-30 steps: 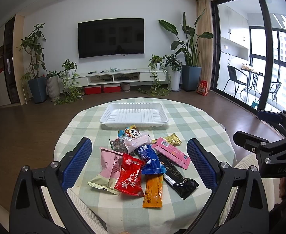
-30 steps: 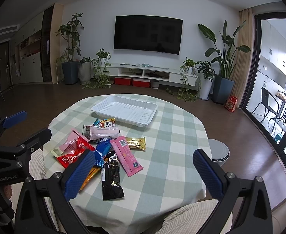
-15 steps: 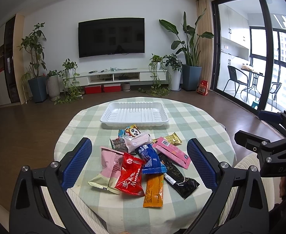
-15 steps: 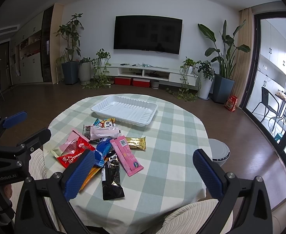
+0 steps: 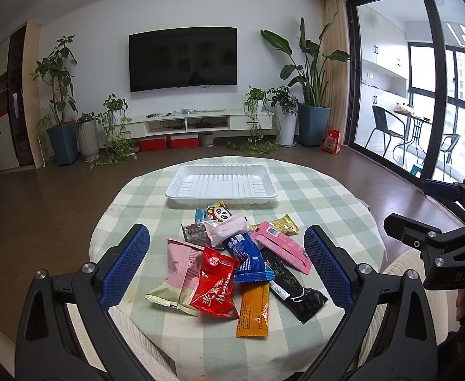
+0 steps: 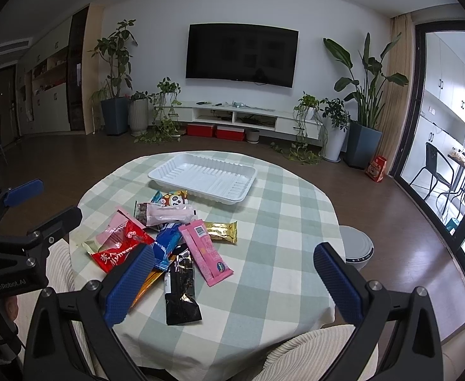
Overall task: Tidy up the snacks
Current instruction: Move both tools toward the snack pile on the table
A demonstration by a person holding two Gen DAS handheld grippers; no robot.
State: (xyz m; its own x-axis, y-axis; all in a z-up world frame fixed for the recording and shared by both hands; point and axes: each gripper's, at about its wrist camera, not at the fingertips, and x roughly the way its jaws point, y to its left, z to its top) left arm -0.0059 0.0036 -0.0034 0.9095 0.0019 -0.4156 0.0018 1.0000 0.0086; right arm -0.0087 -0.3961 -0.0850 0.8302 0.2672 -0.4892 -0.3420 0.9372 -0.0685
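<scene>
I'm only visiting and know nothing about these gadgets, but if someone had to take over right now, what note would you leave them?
Left gripper: open, holding nothing, above the near edge of the table.
Right gripper: open, holding nothing, just to its right.
Snacks: about ten packets in a loose, overlapping pile on the checked cloth.
Tray: white, beyond the pile, nothing in it.
Done: nothing visible.
Left: presumably move every packet into the tray.

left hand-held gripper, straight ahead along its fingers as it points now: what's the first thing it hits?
Probably the snack pile: the left hand-held gripper is open above the near table edge, with the red packet and the blue packet between its fingers. Height is unclear; it could pass over them toward the empty white tray.
</scene>
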